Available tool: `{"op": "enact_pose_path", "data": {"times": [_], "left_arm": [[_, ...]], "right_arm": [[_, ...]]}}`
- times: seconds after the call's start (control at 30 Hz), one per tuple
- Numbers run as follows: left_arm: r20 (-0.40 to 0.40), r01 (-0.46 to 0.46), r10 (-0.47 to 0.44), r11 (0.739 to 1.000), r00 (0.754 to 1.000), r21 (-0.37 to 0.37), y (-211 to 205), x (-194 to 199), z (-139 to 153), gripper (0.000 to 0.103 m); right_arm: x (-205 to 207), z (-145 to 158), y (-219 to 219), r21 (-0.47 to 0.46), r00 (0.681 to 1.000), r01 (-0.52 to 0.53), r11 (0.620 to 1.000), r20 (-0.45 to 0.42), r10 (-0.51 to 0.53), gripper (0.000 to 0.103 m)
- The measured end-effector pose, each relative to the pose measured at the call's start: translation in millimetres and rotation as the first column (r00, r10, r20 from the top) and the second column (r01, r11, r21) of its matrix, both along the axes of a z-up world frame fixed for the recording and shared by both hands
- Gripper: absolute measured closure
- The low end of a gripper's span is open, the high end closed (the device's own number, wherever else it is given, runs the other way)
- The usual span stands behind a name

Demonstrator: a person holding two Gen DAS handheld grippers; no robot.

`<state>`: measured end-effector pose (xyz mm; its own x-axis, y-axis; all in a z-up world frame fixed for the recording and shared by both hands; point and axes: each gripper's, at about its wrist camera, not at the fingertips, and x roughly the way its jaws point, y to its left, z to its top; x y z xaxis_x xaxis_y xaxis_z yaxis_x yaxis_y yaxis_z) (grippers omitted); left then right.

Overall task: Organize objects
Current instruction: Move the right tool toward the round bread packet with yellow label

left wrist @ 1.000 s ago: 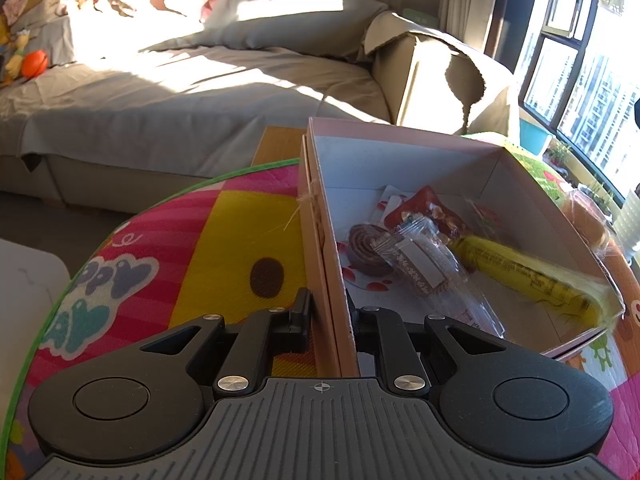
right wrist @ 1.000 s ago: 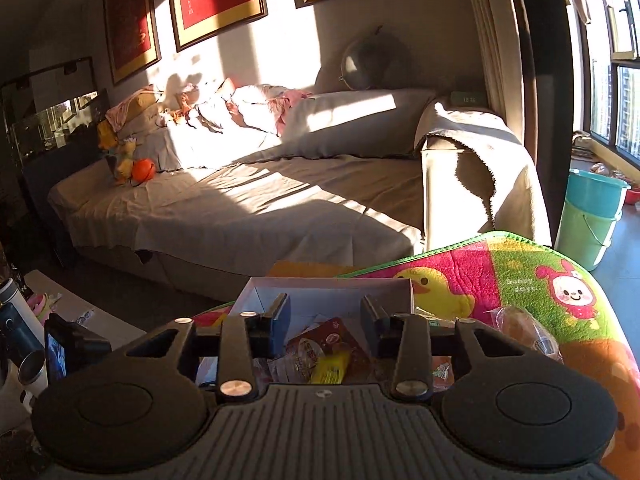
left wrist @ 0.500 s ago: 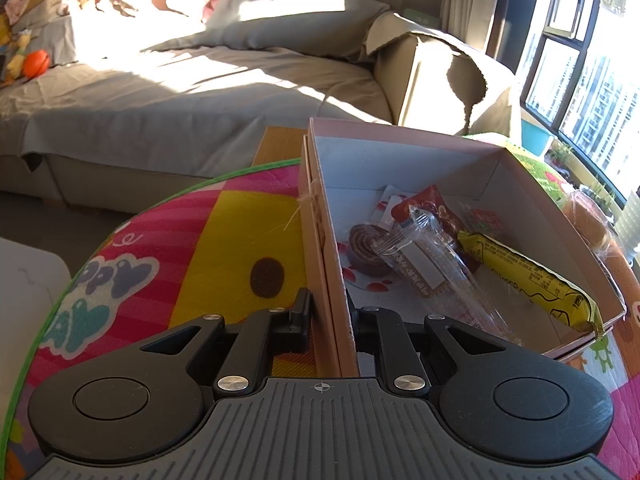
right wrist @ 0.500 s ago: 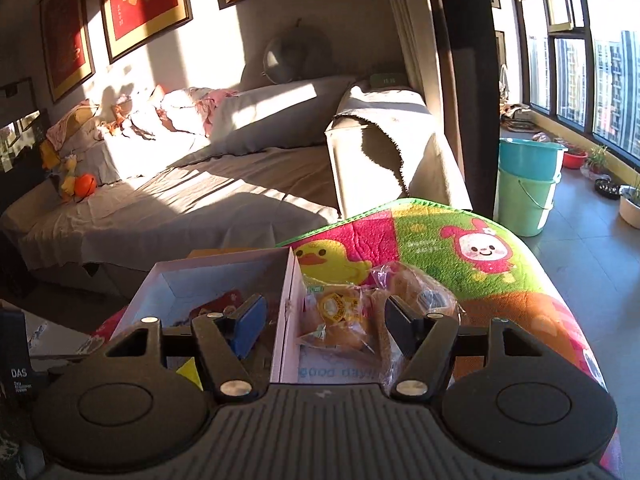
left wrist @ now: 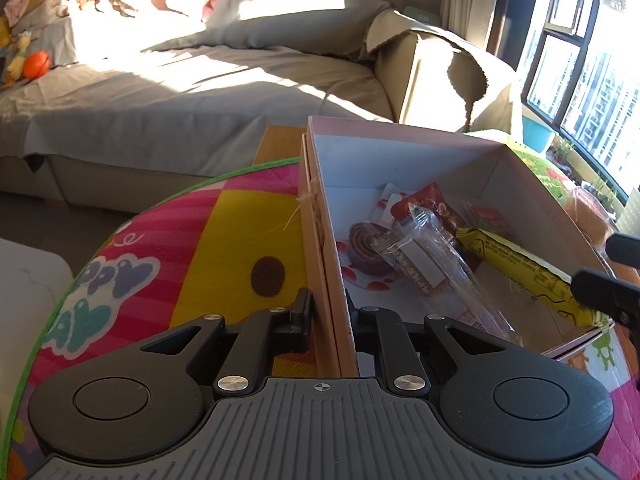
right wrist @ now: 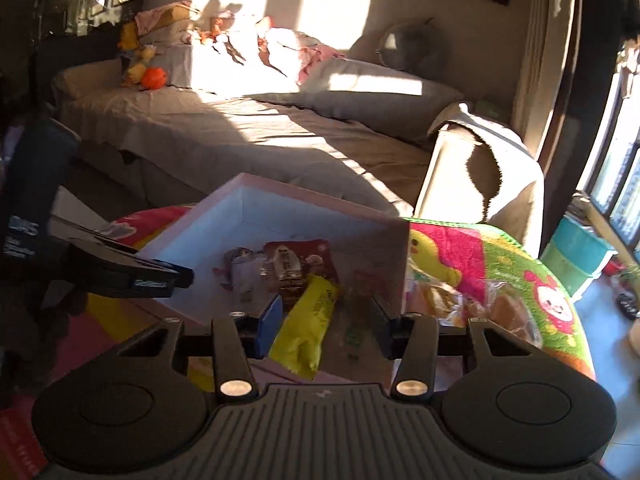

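A pink cardboard box (left wrist: 326, 248) stands open on the colourful mat. My left gripper (left wrist: 330, 316) is shut on the box's near side wall, one finger inside and one outside. Inside lie a long yellow packet (left wrist: 516, 264), a clear-wrapped biscuit bar (left wrist: 424, 268), a red pouch (left wrist: 432, 204) and a brown roll (left wrist: 362, 240). My right gripper (right wrist: 325, 318) hangs over the box's (right wrist: 280, 208) corner, jaws closing around the yellow packet's (right wrist: 308, 316) near end without pinching it. Its fingers (left wrist: 604, 292) show at the left wrist view's right edge.
Two bagged buns (right wrist: 460, 300) lie on the mat (right wrist: 520, 272) right of the box. A grey-covered sofa (left wrist: 180, 92) runs behind the table. A teal bucket (right wrist: 576, 256) stands by the window, and a white surface (left wrist: 24, 280) is at the left.
The right gripper swung from the bagged buns back over the box, sank, and now straddles the yellow packet with narrower jaws. The yellow packet settled inside the box. The left gripper stayed put.
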<state>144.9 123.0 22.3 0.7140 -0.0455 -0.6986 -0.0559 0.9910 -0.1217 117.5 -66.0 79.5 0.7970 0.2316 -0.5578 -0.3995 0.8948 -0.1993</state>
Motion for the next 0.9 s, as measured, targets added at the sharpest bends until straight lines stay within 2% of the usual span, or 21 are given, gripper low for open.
{"op": "enact_pose_path", "data": {"times": [0.07, 0.23, 0.37, 0.5, 0.53, 0.6, 0.67, 0.73, 0.9], "left_arm": [[0.000, 0.002, -0.002, 1.000, 1.000, 0.001, 0, -1, 0, 0.088], [-0.001, 0.001, -0.001, 1.000, 1.000, -0.002, 2, -2, -1, 0.088], [0.000, 0.000, 0.000, 1.000, 1.000, -0.002, 2, -4, -1, 0.088], [-0.001, -0.001, 0.001, 1.000, 1.000, -0.001, 0, -3, 1, 0.088], [-0.001, -0.001, 0.001, 1.000, 1.000, -0.001, 1, -4, 1, 0.088], [-0.001, -0.001, 0.001, 1.000, 1.000, -0.001, 0, -3, 1, 0.088], [-0.001, -0.001, 0.001, 1.000, 1.000, -0.001, 1, -4, 1, 0.088], [-0.001, -0.001, 0.001, 1.000, 1.000, -0.001, 0, -3, 1, 0.088], [-0.002, 0.000, 0.000, 1.000, 1.000, 0.000, -1, -3, 1, 0.088]], "right_arm": [[8, -5, -6, -0.008, 0.999, 0.054, 0.999, -0.006, -0.054, 0.055], [4, 4, -39, 0.120, 0.997, 0.066, 0.991, -0.045, -0.061, 0.055], [-1, 11, -65, 0.165, 0.994, 0.100, 0.981, -0.060, -0.091, 0.054], [-10, 15, -74, 0.202, 0.994, 0.092, 0.975, -0.078, -0.077, 0.055], [-12, 16, -74, 0.210, 0.995, 0.078, 0.974, -0.084, -0.062, 0.057], [-19, 17, -69, 0.225, 0.995, 0.036, 0.974, -0.098, -0.014, 0.075], [-23, 16, -60, 0.216, 0.993, -0.003, 0.976, -0.111, 0.027, 0.083], [-23, 13, -49, 0.199, 0.991, -0.019, 0.980, -0.124, 0.045, 0.087], [-3, 4, -28, 0.199, 0.987, -0.010, 0.980, -0.157, 0.042, 0.089]]}}
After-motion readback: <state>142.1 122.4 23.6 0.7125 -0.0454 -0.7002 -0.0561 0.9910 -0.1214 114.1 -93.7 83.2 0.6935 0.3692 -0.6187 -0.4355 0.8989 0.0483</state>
